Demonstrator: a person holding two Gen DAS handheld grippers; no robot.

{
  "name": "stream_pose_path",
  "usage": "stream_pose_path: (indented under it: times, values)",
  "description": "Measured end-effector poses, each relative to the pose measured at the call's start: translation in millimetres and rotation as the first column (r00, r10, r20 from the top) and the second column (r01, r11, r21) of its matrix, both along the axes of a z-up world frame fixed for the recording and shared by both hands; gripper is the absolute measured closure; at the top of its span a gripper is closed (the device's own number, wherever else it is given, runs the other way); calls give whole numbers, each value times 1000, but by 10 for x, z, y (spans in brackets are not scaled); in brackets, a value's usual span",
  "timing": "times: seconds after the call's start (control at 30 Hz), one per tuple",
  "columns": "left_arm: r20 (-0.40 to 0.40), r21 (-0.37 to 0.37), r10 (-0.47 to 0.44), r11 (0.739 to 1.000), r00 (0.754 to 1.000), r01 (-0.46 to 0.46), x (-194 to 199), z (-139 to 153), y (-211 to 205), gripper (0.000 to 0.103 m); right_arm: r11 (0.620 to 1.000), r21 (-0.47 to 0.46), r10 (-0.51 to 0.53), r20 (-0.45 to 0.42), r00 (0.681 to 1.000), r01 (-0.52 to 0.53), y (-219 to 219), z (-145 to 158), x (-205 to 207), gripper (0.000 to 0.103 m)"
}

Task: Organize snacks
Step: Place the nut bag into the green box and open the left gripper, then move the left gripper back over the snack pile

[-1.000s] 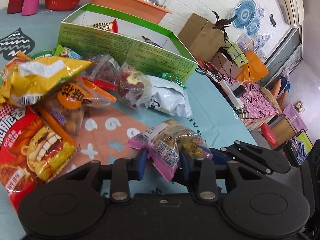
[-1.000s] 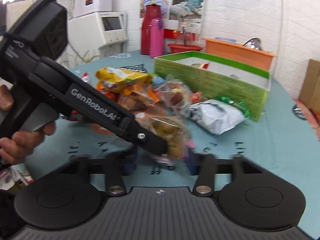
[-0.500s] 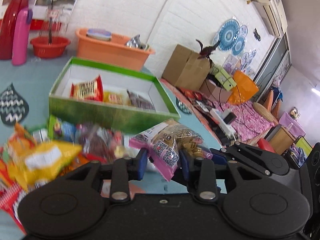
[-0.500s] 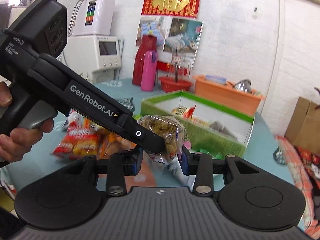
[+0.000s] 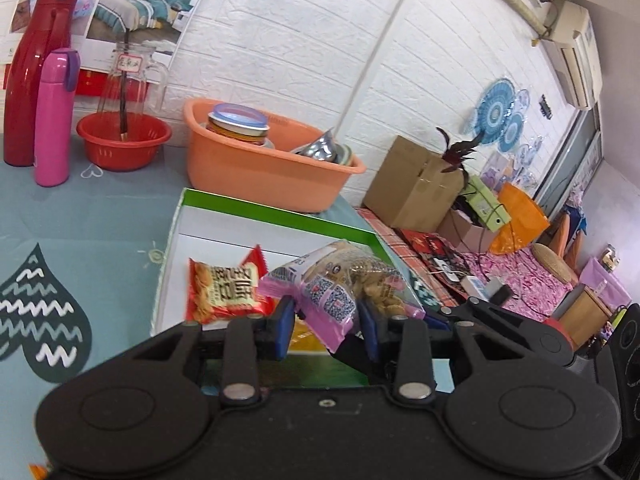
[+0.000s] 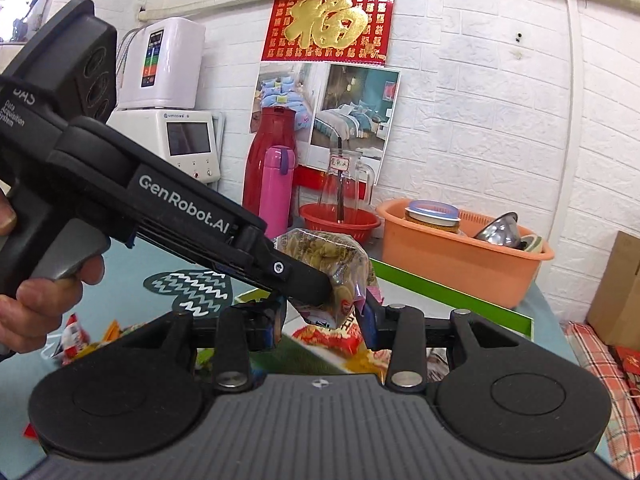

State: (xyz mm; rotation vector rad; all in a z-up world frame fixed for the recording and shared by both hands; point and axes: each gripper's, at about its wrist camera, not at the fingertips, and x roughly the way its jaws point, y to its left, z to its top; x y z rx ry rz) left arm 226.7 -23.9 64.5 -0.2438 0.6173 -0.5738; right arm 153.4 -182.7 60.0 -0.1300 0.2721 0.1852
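Note:
A clear snack bag with pink ends and brown pieces inside hangs in the air over the open green box. My left gripper is shut on its near end. My right gripper is shut on the same bag from the other side, and its fingers show at the bag's right end in the left wrist view. One left finger crosses in front of the bag, held by a hand. A red snack pack lies inside the box.
Behind the box stand an orange tub with jars, a red bowl, a pink flask and a red jug. Loose snack packs lie on the teal tablecloth at the lower left. A cardboard carton sits beyond the table's right edge.
Both grippers have risen with the bag, carrying it from the table beside the snack pile to above the green box. The box's inside has come into view below them.

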Motion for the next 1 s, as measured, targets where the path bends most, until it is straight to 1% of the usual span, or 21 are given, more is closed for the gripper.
stream_pose_path:
  times: [0.13, 0.27, 0.3, 0.33, 0.37, 0.4, 0.43, 0.47, 0.53, 0.6, 0.67, 0.73, 0.87, 0.93, 1.0]
  values:
    - [-29, 17, 13, 1000, 1000, -12, 219, -101, 57, 55, 1000, 28, 4, -38, 999, -3, -19, -102, 241, 37]
    - [-39, 35, 30, 999, 999, -29, 368, -175, 101, 53, 999, 45, 10, -62, 998, -7, -10, -185, 411, 37]
    - [-41, 47, 40, 998, 998, -38, 413, -200, 108, 42, 999, 44, 12, -64, 998, -9, -5, -202, 467, 37]
    - [-42, 65, 57, 996, 997, -54, 446, -229, 108, 14, 999, 45, 14, -70, 997, -11, -4, -225, 513, 35]
    - [-41, 80, 76, 994, 996, -73, 468, -258, 107, 1, 999, 50, 17, -81, 997, -13, -8, -251, 550, 31]
    - [-40, 91, 92, 992, 995, -88, 481, -286, 112, 0, 998, 57, 16, -97, 995, -10, -14, -284, 606, 27]
    - [-43, 100, 103, 990, 994, -99, 488, -310, 117, 0, 998, 56, 10, -114, 993, -3, -20, -320, 643, 8]
    - [-46, 108, 119, 988, 992, -113, 481, -333, 128, 0, 999, 49, -2, -121, 993, 8, -20, -354, 653, 0]
    - [-50, 86, 108, 991, 993, -104, 452, -355, 157, 0, 999, 40, -26, -101, 995, 30, -37, -397, 621, 0]
    - [-51, 83, 111, 991, 993, -106, 423, -336, 152, 0, 998, 56, -37, -102, 994, 42, -72, -388, 592, 0]
    - [-44, 87, 119, 990, 992, -115, 375, -278, 143, 0, 997, 57, -40, -111, 993, 47, -91, -346, 562, 0]
    - [-26, 78, 110, 991, 994, -107, 292, -177, 139, 0, 998, 49, -42, -96, 994, 47, -94, -270, 479, 0]
    - [20, 70, 103, 992, 995, -104, 4, 58, 174, 0, 998, 54, -31, -53, 998, 33, -86, -93, 190, 0]
    - [48, 82, 108, 990, 993, -112, -168, 142, 212, 0, 998, 65, -13, -42, 999, 16, -67, -36, 9, 0]
    - [54, 103, 128, 986, 990, -133, -336, 181, 257, 0, 998, 65, -6, -44, 999, 9, -27, -10, -166, 0]
